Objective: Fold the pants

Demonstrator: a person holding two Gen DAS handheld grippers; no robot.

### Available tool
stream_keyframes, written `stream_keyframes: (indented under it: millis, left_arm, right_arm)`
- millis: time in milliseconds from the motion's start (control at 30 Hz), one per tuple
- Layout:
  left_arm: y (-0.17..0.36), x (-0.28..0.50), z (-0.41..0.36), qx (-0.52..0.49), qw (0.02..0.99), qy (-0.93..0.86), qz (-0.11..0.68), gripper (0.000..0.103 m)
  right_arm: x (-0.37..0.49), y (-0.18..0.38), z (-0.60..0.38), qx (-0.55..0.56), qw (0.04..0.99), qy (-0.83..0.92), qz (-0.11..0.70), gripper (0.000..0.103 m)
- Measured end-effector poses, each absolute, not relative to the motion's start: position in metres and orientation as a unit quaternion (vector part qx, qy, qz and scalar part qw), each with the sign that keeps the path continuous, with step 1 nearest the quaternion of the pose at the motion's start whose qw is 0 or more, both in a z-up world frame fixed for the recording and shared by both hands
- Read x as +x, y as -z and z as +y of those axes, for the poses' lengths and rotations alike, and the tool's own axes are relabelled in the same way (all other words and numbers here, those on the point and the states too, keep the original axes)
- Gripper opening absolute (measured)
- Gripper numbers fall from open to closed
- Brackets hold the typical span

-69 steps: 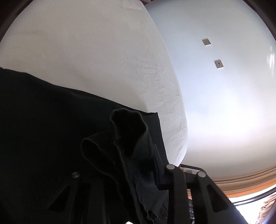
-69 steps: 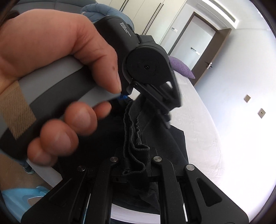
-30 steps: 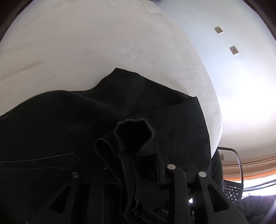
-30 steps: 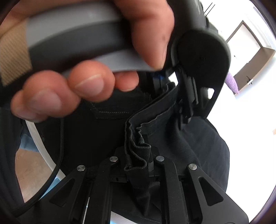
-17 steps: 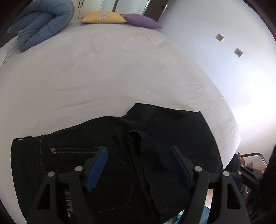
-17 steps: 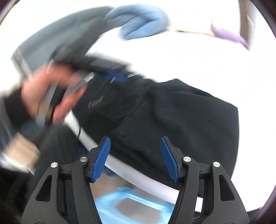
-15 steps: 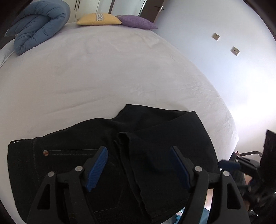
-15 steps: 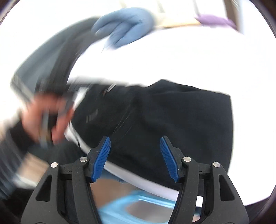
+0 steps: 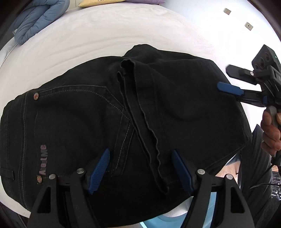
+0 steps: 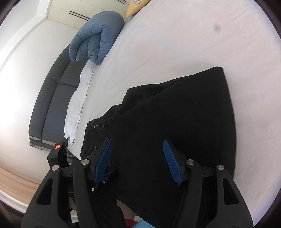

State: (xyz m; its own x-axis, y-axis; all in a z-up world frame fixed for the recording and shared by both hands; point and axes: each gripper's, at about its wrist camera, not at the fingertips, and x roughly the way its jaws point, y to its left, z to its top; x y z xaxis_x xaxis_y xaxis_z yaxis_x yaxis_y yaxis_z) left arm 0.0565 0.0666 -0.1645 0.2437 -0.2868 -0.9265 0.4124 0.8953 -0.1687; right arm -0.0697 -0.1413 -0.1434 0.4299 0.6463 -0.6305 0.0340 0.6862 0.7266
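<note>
2 wide, empty claws, left claw [image 9: 140, 168] and right claw [image 10: 137, 159], hover over folded black pants [image 9: 79, 114].

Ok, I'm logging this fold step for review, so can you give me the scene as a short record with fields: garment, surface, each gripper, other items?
garment: black pants, folded over, hems lying across the back-pocket side, one end overhanging the bed edge
surface: white bed sheet
left gripper: open, above the pants, holding nothing
right gripper: open, above the pants, holding nothing
other items: rolled blue duvet at the far end of the bed; yellow pillow and purple pillow beyond it
</note>
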Motion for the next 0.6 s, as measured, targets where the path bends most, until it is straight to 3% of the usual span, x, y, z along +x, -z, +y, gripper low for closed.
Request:
stream_keyframes:
  millis: [233, 333, 600]
  left_arm:
    - [0.167, 0.039, 0.053, 0.102, 0.781, 0.216, 0.577, 0.078]
    - [0.168, 0.032, 0.059, 0.095, 0.777, 0.217, 0.583, 0.079]
    - [0.119, 0.042, 0.092, 0.008, 0.822, 0.184, 0.539, 0.077]
  right_arm:
    - [0.019, 0.196, -0.086, 0.395, 0.694, -0.275, 0.535, 0.059]
    - [0.02, 0.213, -0.051, 0.371, 0.675, -0.277, 0.575, 0.057]
    - [-0.009, 0.193, -0.051, 0.398, 0.679, -0.304, 0.537, 0.059]
